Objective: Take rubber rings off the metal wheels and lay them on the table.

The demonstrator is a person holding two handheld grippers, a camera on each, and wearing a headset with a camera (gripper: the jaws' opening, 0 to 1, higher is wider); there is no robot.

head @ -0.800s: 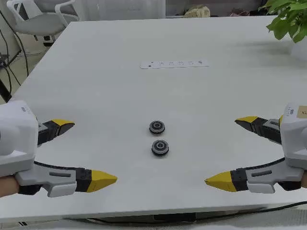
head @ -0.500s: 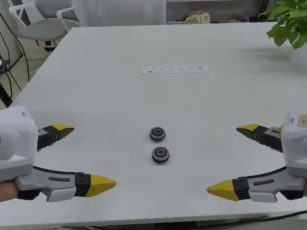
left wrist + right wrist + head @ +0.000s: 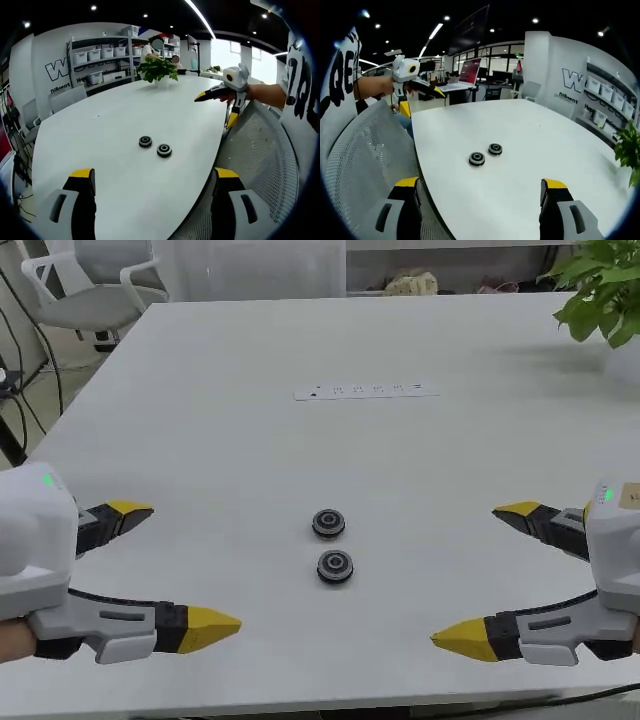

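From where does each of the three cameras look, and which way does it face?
Head view: above the table, facing forward and down at the wheels; left gripper and right gripper show, open.
Left gripper view: at the left, facing right across the wheels; own fingers, right gripper beyond.
Right gripper view: at the right, facing left; own fingers, left gripper beyond.
All three share the wheels.

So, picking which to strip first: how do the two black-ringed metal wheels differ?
The nearer black-ringed metal wheel lies closer to the person, the farther wheel just beyond it. The nearer sits slightly towards the right gripper, the farther slightly left. Both lie flat, apart, untouched.
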